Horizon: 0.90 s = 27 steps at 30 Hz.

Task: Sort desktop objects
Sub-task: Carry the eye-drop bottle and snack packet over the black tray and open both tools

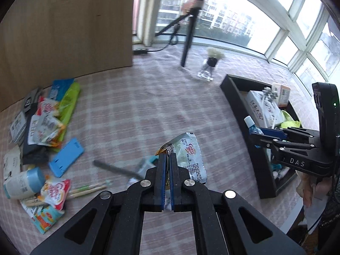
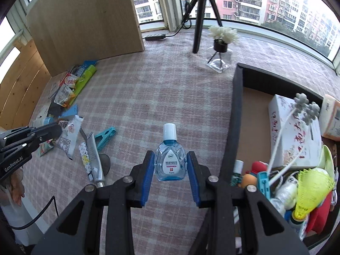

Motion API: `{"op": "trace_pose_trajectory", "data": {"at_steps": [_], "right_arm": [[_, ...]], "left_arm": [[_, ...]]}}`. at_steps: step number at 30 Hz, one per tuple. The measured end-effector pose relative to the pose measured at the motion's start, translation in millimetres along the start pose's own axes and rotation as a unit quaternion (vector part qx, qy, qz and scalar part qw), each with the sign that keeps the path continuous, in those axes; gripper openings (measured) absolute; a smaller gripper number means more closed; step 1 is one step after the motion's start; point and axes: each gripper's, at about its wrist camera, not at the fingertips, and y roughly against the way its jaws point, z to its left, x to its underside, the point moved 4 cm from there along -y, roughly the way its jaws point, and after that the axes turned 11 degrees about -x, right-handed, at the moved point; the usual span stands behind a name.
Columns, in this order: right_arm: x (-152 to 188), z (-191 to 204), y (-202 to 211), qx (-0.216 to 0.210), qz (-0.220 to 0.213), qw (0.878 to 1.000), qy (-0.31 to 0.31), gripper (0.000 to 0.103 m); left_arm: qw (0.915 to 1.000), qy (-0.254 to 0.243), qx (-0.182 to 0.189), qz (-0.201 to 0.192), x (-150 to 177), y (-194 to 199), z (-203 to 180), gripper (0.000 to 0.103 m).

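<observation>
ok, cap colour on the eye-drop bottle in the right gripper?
White cap on the clear blue eye-drop bottle, clearest in the right wrist view.

A crumpled white foil creamer sachet (image 1: 189, 155) is hanging tilted above the pink checked cloth, while a small clear-blue plastic eye-drop bottle (image 2: 170, 155) with a white cap is standing upright, label facing the camera.
</observation>
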Motion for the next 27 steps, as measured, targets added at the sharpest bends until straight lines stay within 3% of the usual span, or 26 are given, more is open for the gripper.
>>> {"op": "trace_pose_trajectory", "data": {"at_steps": [6, 11, 15, 21, 23, 24, 25, 27], "right_arm": [[23, -65, 62, 0.044, -0.040, 0.997, -0.057, 0.030], [44, -119, 103, 0.082, -0.072, 0.987, -0.116, 0.030], [58, -155, 128, 0.107, -0.085, 0.979, -0.150, 0.031], [65, -179, 142, 0.123, -0.098, 0.972, -0.177, 0.031], [65, -181, 142, 0.116, -0.099, 0.972, -0.177, 0.031], [65, -181, 143, 0.113, -0.098, 0.973, -0.175, 0.033], [64, -181, 143, 0.117, -0.100, 0.972, -0.176, 0.043], [63, -178, 145, 0.122, -0.104, 0.972, -0.172, 0.060]], "left_arm": [[0.9946, -0.077, 0.070, -0.001, -20, -2, -110, 0.002], [0.9858, -0.134, 0.101, -0.001, -25, -4, -190, 0.002], [0.9795, -0.167, 0.113, -0.004, -25, -1, -234, 0.002], [0.9757, -0.185, 0.117, -0.011, -33, -1, -270, 0.004], [0.9748, -0.190, 0.116, -0.013, -35, 1, -276, 0.013], [0.9752, -0.193, 0.108, -0.014, -36, 3, -277, 0.037], [0.9761, -0.191, 0.101, -0.021, -37, 5, -276, 0.060], [0.9773, -0.186, 0.093, -0.042, -40, 10, -270, 0.066]]}}
